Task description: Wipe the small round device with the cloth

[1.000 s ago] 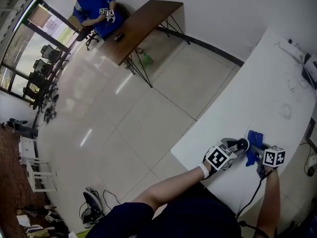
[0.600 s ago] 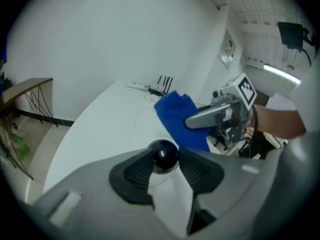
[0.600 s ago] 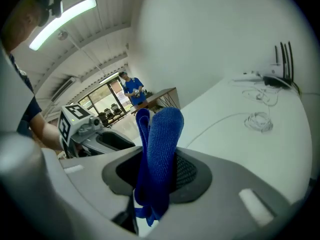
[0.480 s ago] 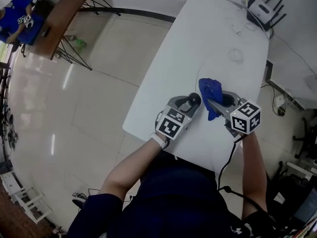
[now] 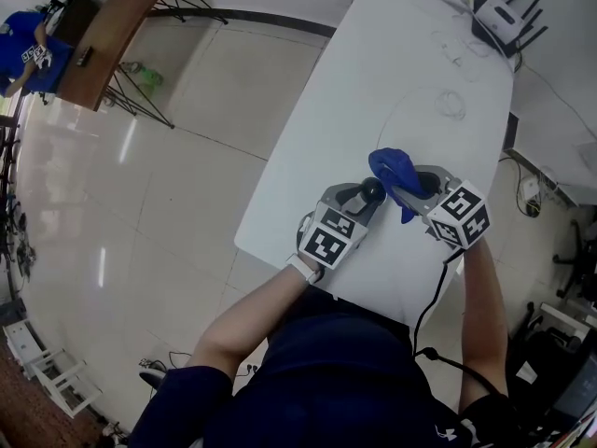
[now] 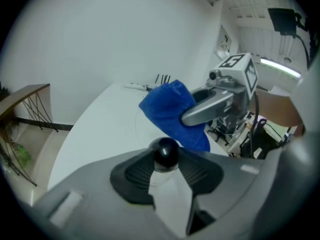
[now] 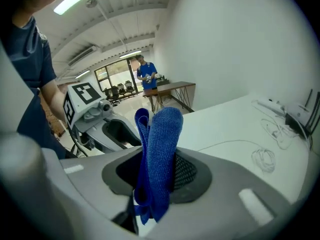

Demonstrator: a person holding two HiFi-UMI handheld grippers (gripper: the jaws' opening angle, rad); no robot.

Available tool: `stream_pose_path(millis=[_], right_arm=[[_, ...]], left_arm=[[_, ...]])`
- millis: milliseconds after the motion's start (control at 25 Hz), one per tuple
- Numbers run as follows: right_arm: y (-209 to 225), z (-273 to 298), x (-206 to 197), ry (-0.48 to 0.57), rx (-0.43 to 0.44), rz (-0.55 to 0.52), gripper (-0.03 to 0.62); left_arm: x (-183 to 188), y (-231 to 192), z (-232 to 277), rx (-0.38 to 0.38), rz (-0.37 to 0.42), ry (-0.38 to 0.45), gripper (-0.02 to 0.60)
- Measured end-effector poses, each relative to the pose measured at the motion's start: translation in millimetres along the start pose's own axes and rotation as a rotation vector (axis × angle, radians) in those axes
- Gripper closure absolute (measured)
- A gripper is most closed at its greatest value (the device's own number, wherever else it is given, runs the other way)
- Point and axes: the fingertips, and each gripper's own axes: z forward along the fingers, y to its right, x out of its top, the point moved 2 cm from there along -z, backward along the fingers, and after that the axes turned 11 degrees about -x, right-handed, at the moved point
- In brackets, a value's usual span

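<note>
Device (image 6: pixel 165 153), mid-frame in head view over table's (image 5: pixel 373 82) near end, sits pinched in L gripper (image 5: pixel 364 202), jaws just closing on it; R gripper (image 7: pixel 156 176) clamps cloth (image 7: pixel 162 144) just beside, so rub w/ loose fold, L steady.

I hold two: left hand-held gripper (image 5: pixel 367 201), right hand-held gripper (image 5: pixel 411 188). One blue cloth (image 5: pixel 390 167), one small round black device (image 5: pixel 373 190), one router (image 5: pixel 494 12), one white surface (image 5: pixel 373 82).

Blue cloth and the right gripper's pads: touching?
Touching. The right gripper view shows the blue cloth standing upright, pinched in the right gripper, with a dark pad pressing against it on each side.
</note>
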Motion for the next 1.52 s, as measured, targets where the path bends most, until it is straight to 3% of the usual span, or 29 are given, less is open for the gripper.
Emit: stream_pose_path(millis=[320, 480, 880, 1000, 1160, 1320, 1520], right_arm=[[26, 43, -59, -0.116, 0.103, 0.204, 0.465], [27, 65, -79, -0.189, 0.09, 0.244, 0.465], [25, 56, -101, -0.251, -0.005, 0.529, 0.465], [20, 40, -113, -0.205, -0.041, 0.69, 0.465], [17, 25, -136, -0.074, -0.102, 1.022, 0.465], [3, 8, -159, 0.055, -0.231, 1.293, 0.465], [-32, 16, -146, 0.158, -0.298, 1.371, 0.465]], left_arm=[[3, -1, 4, -0.005, -0.024, 0.004, 0.434], [-1, -1, 6, -0.006, -0.014, -0.007, 0.434], [-6, -1, 12, 0.007, 0.001, -0.047, 0.433], [-6, 1, 17, 0.006, 0.001, -0.053, 0.433], [-2, -2, 29, 0.008, 0.003, -0.055, 0.428], [-1, 4, 43, -0.006, 0.014, -0.061, 0.428], [-2, 0, 42, -0.013, 0.051, -0.073, 0.426]])
